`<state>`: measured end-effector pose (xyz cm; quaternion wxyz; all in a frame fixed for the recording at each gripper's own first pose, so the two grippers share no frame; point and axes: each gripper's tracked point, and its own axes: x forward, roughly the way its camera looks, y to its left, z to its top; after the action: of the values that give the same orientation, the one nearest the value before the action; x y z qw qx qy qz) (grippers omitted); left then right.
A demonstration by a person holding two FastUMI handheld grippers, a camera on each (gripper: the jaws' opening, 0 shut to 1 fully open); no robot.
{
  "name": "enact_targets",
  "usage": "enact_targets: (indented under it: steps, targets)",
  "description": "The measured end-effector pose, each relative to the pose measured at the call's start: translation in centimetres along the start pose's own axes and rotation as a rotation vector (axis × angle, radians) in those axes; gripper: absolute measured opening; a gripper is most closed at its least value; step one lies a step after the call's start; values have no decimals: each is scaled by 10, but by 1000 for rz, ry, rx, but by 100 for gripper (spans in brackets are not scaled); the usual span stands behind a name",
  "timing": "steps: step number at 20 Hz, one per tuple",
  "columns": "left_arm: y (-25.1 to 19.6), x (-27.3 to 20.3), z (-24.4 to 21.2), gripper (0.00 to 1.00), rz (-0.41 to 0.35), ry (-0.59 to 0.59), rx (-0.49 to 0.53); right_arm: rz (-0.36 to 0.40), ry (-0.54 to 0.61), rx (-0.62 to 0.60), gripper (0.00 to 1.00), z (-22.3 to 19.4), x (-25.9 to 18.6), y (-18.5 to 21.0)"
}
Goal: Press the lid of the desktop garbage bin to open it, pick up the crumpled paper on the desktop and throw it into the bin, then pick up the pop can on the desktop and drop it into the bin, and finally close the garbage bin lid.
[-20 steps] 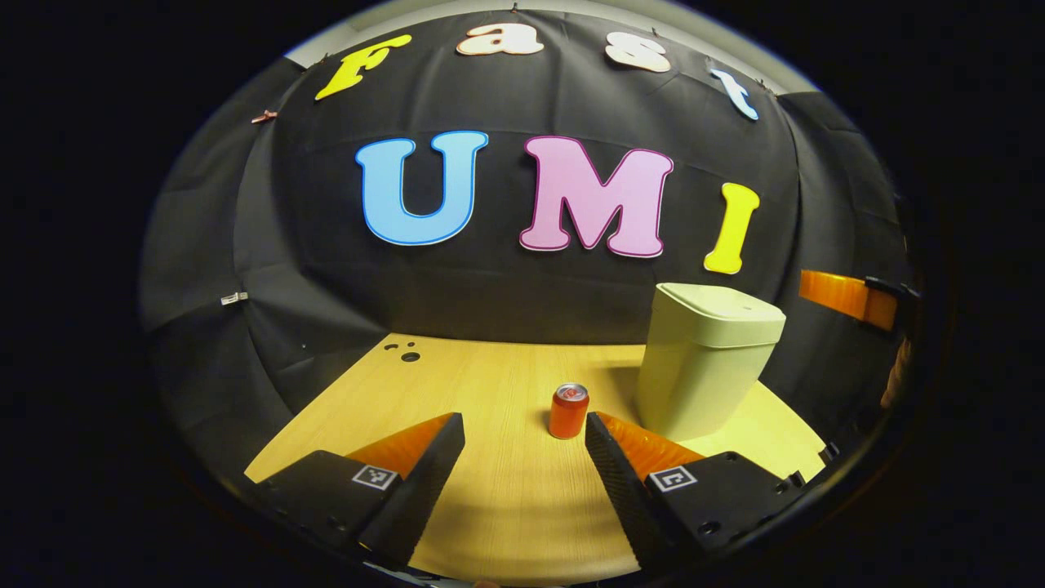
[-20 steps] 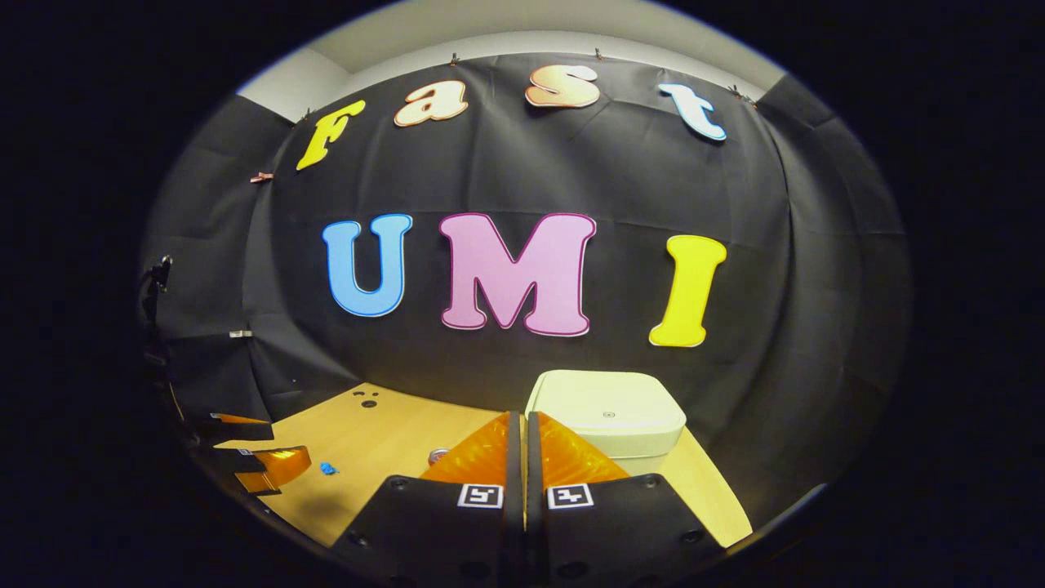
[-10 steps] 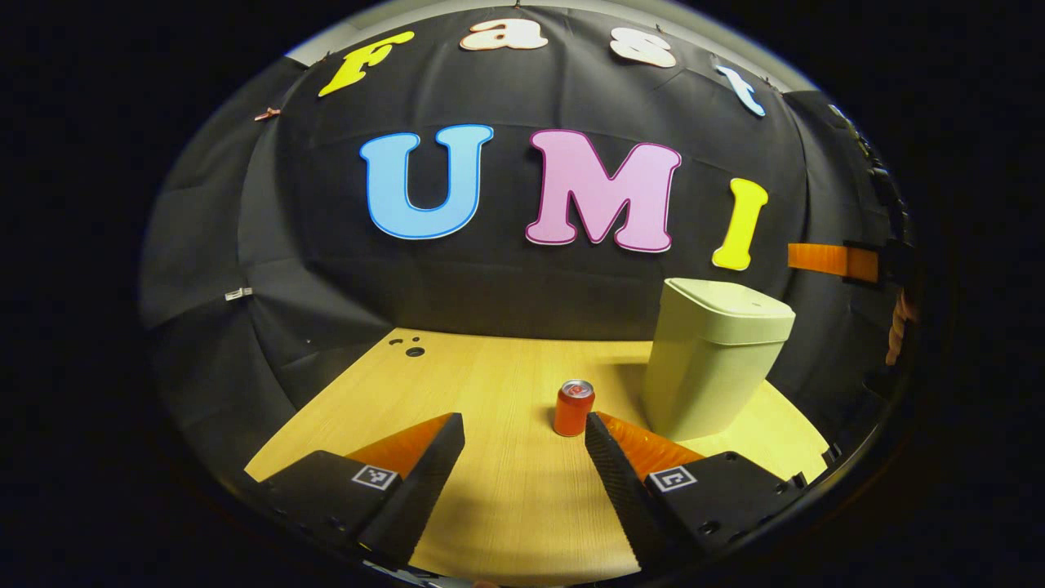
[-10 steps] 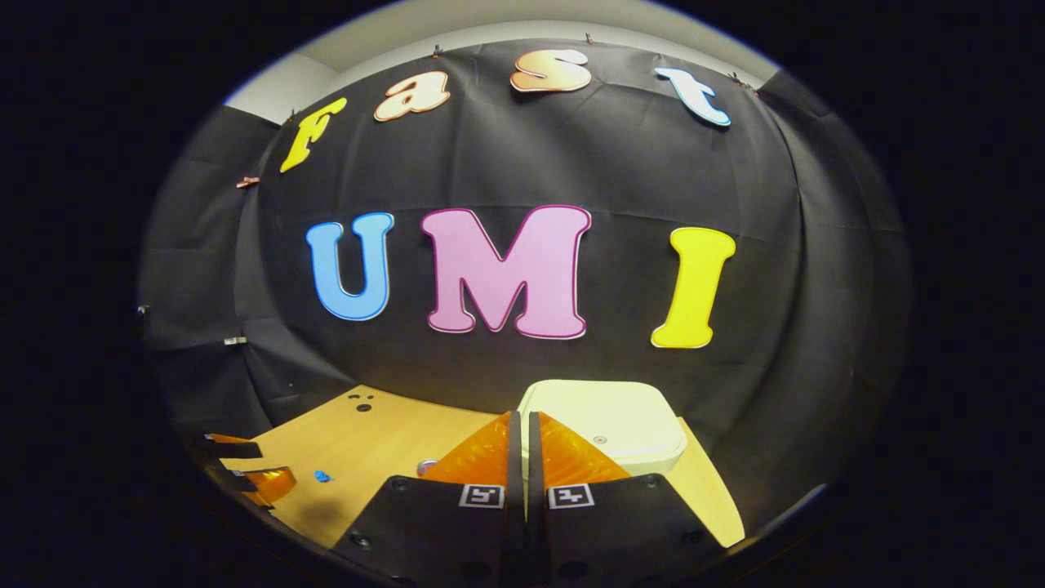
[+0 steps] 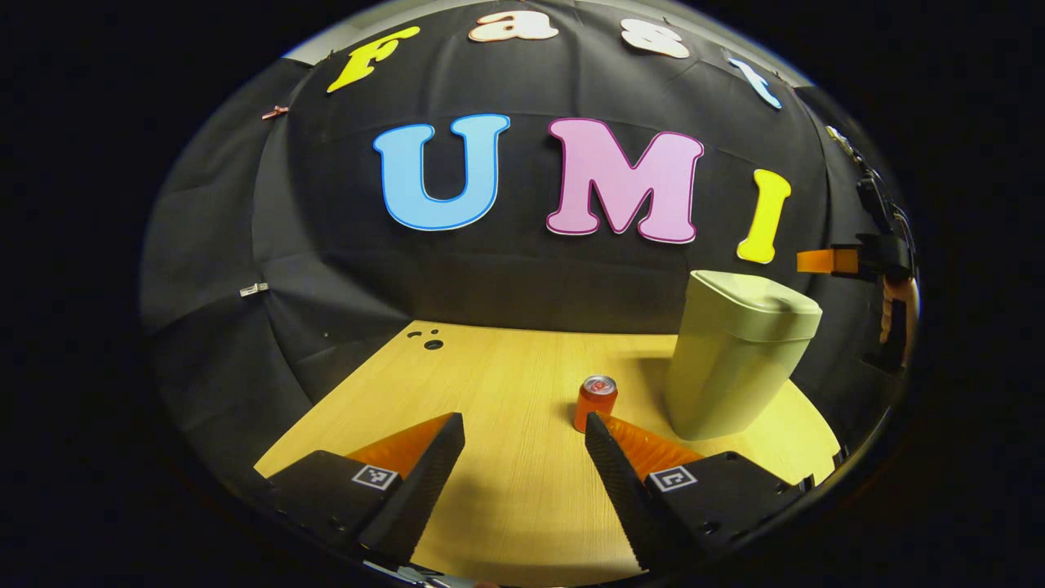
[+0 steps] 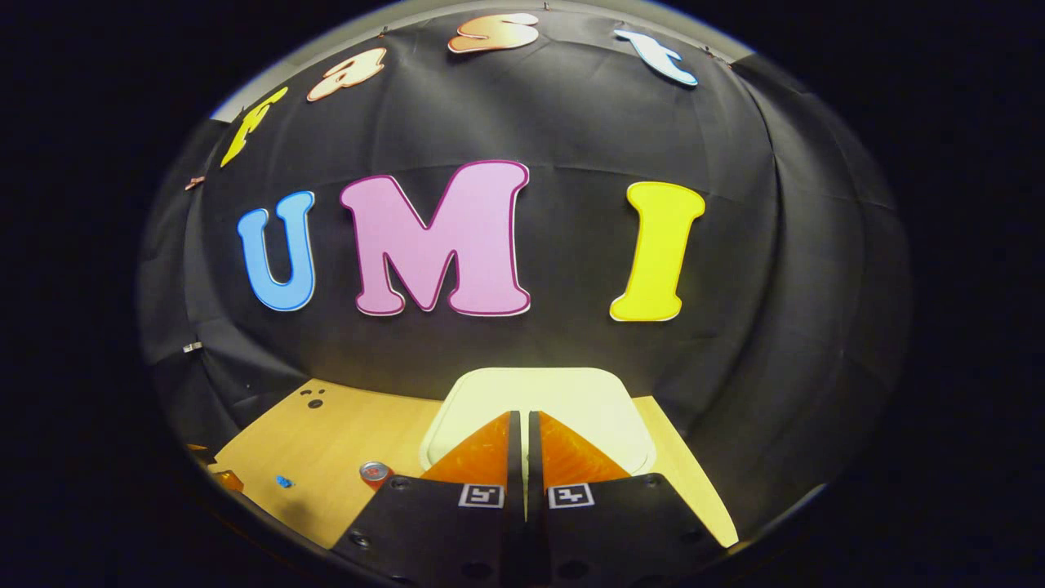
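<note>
The right gripper (image 6: pixel 522 425), its fingers closed together with nothing between them, hangs directly above the bin's lid (image 6: pixel 571 392), so the press goes straight down. The bin (image 5: pixel 735 359) stands upright at the far right of the table (image 5: pixel 490 384), lid down, so I cannot see inside. The can (image 5: pixel 596 400) stands just left of it, near the left gripper (image 5: pixel 522 441), which is spread open and holds nothing.
</note>
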<state>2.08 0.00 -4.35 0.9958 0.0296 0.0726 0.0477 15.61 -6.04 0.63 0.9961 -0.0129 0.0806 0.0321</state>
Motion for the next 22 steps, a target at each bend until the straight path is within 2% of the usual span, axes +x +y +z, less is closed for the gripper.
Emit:
enact_targets:
  steps: [8,9,13,22]
  targets:
    - [4,14,-6,96,12,35,4,-8,111,-5,5,-46,18,-4]
    - [4,15,-6,96,11,39,4,-11,83,-2,5,-43,21,-3]
    - [8,20,-11,96,11,52,14,-19,95,37,5,-43,17,-5]
    - [23,21,-16,95,32,72,0,-31,79,26,5,-47,17,-5]
